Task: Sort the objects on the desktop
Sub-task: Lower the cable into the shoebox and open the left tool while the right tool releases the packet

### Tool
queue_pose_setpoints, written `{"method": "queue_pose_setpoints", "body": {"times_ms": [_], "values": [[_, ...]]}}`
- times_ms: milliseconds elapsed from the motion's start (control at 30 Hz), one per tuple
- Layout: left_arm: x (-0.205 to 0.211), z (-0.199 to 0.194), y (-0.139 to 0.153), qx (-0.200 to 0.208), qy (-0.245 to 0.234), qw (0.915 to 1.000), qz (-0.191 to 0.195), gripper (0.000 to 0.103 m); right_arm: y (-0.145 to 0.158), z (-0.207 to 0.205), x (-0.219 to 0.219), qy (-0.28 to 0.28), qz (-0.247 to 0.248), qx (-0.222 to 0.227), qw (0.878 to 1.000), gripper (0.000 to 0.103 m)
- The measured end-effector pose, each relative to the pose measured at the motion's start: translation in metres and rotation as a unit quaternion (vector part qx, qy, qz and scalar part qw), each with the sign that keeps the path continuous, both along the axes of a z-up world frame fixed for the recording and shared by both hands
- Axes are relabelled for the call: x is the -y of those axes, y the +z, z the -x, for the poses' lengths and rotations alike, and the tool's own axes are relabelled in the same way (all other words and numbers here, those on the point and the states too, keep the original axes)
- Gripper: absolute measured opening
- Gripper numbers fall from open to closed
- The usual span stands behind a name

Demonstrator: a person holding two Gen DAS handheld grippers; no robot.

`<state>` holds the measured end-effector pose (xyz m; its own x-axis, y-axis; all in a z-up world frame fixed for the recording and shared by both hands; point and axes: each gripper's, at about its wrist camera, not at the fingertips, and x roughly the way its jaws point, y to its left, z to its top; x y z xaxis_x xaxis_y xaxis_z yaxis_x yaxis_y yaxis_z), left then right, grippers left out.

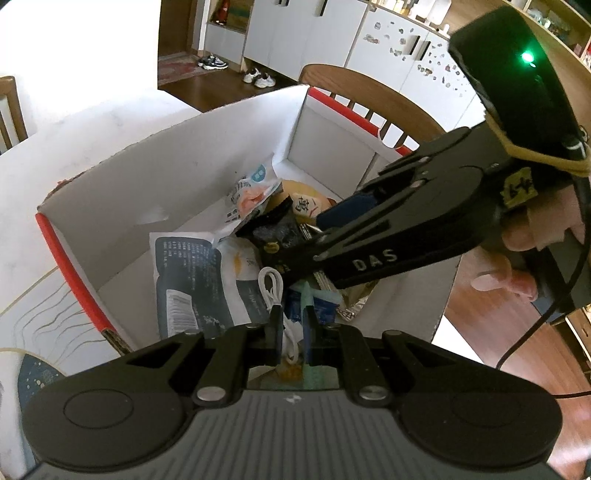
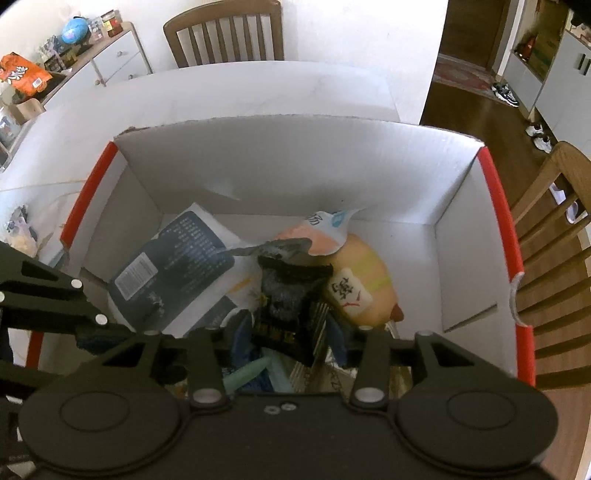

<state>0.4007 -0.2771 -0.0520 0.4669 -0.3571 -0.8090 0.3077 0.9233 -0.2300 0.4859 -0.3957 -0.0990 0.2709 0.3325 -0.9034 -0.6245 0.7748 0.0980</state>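
Hanging over an open white cardboard box (image 2: 295,166) with red-taped edges, two hand-held grippers are shown pointing steeply down into it. The box is set on a white table (image 2: 229,92), with wooden chairs (image 2: 225,33) placed at its far side and right side.

The left gripper (image 1: 293,332) is seen with its fingers drawn almost together around a white cable (image 1: 273,291), which appears pinched between them, its loop lying on the packets below.

The right gripper (image 2: 291,347) is seen with its fingers (image 2: 338,347) parted to either side of a black snack packet (image 2: 288,306); the pads are not pressed on it, and the packet rests on the pile. In the left wrist view the same gripper (image 1: 321,225) is held from the right by a hand (image 1: 532,240).

The box floor is crowded with sorted things: a large dark-blue and white pouch (image 2: 173,273) leaned at the left, a white and pink sachet (image 2: 325,229) toward the back, a round yellow plush toy (image 2: 365,280) at the right, and a small white tile-shaped item with printed characters (image 2: 349,291) laid on the toy. A pale green item (image 2: 247,373) is partly visible beneath the right gripper; what it is cannot be told.
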Motion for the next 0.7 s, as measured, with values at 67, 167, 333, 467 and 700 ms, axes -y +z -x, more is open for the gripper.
{"method": "queue_pose_setpoints", "body": {"times_ms": [67,167,333,467,700], "values": [[-0.001,0.0,0.001,0.002,0.003,1.0,0.001,0.01,0.003,0.002,0.003,0.0,0.001,0.002,1.0,0.045],[-0.002,0.002,0.004,0.006,0.005,1.0,0.003,0.011,0.007,0.007,0.006,0.001,-0.003,0.0,1.0,0.045],[-0.002,0.006,0.009,0.014,0.007,0.9999,0.003,0.011,0.017,0.013,0.01,0.003,-0.007,0.005,1.0,0.048],[-0.005,0.01,0.013,0.016,0.013,0.9998,0.006,0.018,0.027,0.02,0.012,0.006,-0.013,0.009,1.0,0.053],[-0.006,0.017,0.023,0.034,0.016,0.9992,0.016,0.074,0.042,0.035,0.02,0.017,-0.023,0.028,0.999,0.068]]}}
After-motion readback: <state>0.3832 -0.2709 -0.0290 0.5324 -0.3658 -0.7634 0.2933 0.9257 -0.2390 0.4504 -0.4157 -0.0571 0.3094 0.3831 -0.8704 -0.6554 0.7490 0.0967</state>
